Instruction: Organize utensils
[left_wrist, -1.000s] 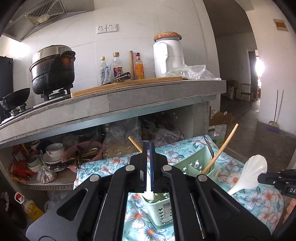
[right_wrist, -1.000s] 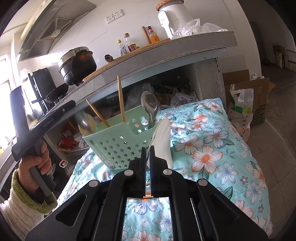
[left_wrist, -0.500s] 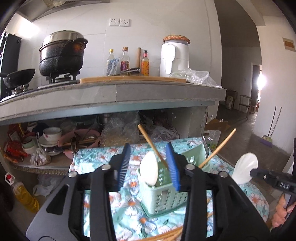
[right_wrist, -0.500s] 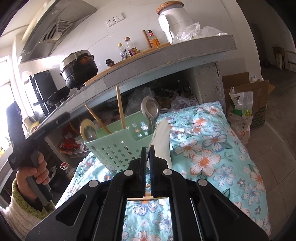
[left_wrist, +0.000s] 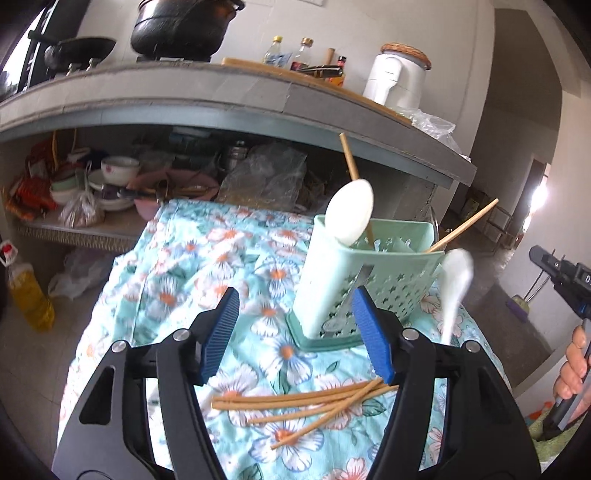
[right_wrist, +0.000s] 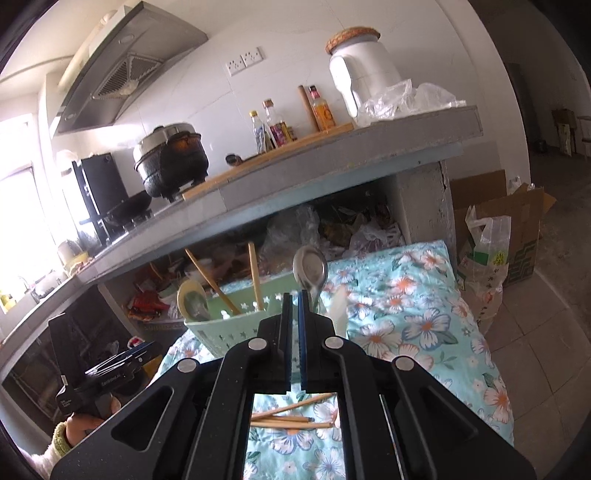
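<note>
The green utensil caddy (left_wrist: 373, 273) is taken as the landmark; it is seen standing on a desk covered by a floral cloth (left_wrist: 207, 266), below a grey kitchen counter.

The left gripper (left_wrist: 295, 332) is held in front of the caddy with its blue-padded fingers (left_wrist: 218, 336) spread wide apart; they have just been opening, and nothing is pressed between them. Only the cloth and the caddy's near corner are framed in the gap.

A white spoon (left_wrist: 351, 212) is seen standing in the caddy's near-left corner, bowl upward and leaning on the rim. Two wooden chopsticks (left_wrist: 351, 158) are stuck upright in the caddy, one tilted left and one far to the right. In the right wrist view a metal spoon (right_wrist: 310, 271) is also seen rising from the caddy.

A loose bundle of chopsticks (left_wrist: 306, 402) is laid on the cloth in front of the caddy, just beyond the left gripper's fingers.

The right gripper (right_wrist: 294, 332) is held to the right of the caddy with its fingers pressed together on the handle of a second white spoon (left_wrist: 454, 284), whose blurred bowl is seen beside the caddy's right wall, raised above the cloth.
</note>
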